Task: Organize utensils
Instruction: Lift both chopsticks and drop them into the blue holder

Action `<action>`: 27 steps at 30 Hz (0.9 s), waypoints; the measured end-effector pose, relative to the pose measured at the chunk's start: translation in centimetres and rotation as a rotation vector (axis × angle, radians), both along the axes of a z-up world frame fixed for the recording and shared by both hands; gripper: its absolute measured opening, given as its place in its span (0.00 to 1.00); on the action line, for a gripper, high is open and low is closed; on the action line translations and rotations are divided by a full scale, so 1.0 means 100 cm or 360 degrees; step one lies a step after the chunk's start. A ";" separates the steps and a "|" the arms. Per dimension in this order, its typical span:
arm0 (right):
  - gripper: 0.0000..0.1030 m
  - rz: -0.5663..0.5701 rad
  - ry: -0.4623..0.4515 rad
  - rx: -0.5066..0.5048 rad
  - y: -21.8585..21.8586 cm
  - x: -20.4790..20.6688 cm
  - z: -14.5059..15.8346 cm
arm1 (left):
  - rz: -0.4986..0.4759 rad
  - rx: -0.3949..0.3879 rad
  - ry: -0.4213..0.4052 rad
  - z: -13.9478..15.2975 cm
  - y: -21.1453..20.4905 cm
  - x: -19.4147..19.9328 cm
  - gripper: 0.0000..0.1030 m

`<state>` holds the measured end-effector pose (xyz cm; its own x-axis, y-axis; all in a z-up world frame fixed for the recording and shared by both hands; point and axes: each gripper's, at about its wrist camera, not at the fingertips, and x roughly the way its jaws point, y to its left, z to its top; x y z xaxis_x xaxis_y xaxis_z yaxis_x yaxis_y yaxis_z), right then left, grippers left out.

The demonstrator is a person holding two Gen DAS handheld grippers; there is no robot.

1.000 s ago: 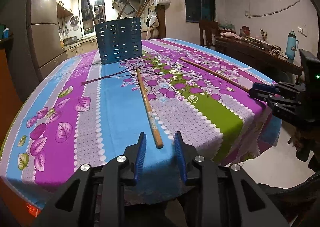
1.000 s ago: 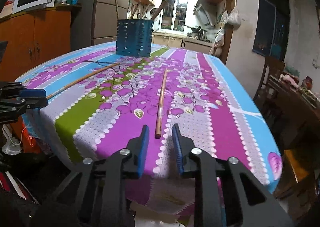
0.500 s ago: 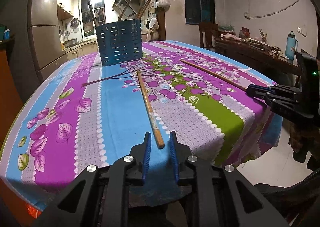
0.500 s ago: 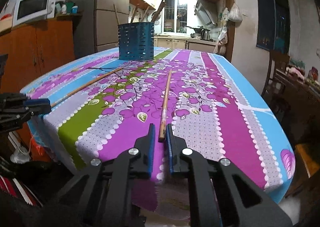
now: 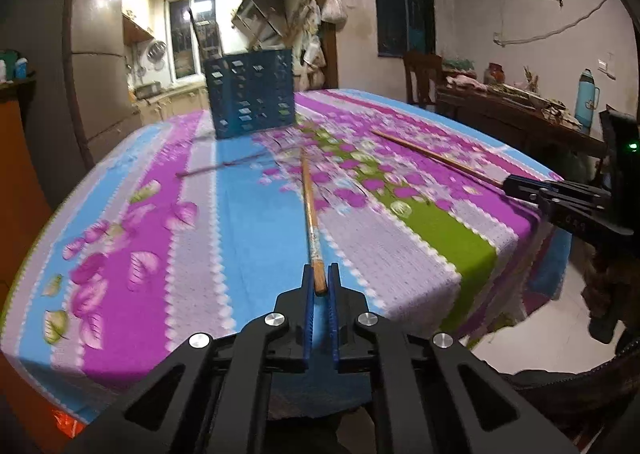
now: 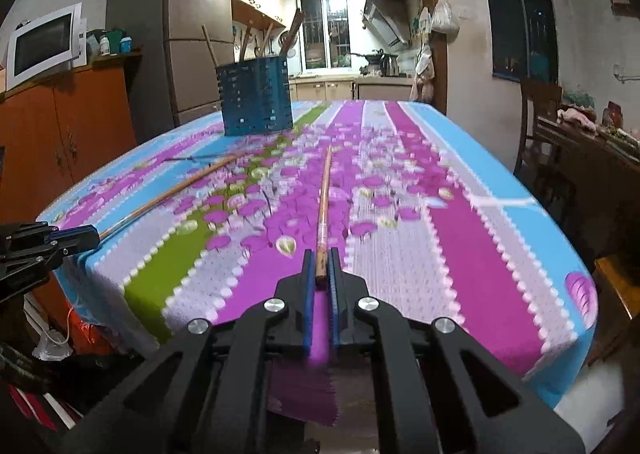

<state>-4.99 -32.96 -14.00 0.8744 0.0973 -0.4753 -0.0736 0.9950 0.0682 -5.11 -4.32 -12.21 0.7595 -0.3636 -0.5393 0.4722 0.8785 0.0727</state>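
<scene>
left gripper (image 5: 319, 288) jaws just closed, clamped on near end of left chopstick (image 5: 309, 214). right gripper (image 6: 320, 274) same, pinching right chopstick (image 6: 323, 206). both sticks lie on the floral tablecloth (image 5: 248, 238), pointing toward blue utensil holder (image 5: 250, 92) at far end.

Tablecloth (image 5: 256, 222) lies bare between and beside the two chopsticks (image 5: 310, 214) (image 6: 323, 210) up to the blue utensil holder (image 5: 251, 92), sole upright obstacle at the far end, handles sticking up from it; chair (image 6: 538, 122) and cluttered side table (image 5: 512, 110) crowd the right edge.
</scene>
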 end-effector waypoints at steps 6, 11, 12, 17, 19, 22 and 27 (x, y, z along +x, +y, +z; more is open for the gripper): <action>0.05 0.0035 -0.0142 -0.0096 0.009 0.002 0.040 | 0.0041 -0.0042 -0.0119 0.028 0.014 0.002 0.07; 0.05 0.0088 -0.0232 -0.0215 0.018 0.017 0.073 | 0.0041 -0.0063 -0.0202 0.058 0.022 0.014 0.07; 0.05 0.0095 -0.0253 -0.0240 0.021 0.021 0.080 | 0.0035 -0.0068 -0.0226 0.067 0.023 0.018 0.07; 0.05 0.0147 -0.0331 -0.0286 0.028 0.042 0.114 | 0.0007 -0.0097 -0.0276 0.103 0.025 0.044 0.07; 0.05 0.0169 -0.0353 -0.0311 0.032 0.052 0.126 | 0.0014 -0.0132 -0.0283 0.116 0.027 0.058 0.07; 0.05 0.0192 -0.0370 -0.0332 0.034 0.067 0.141 | 0.0023 -0.0157 -0.0285 0.132 0.028 0.078 0.07; 0.05 0.0216 -0.0344 -0.0336 0.036 0.094 0.155 | 0.0008 -0.0166 -0.0288 0.151 0.029 0.103 0.07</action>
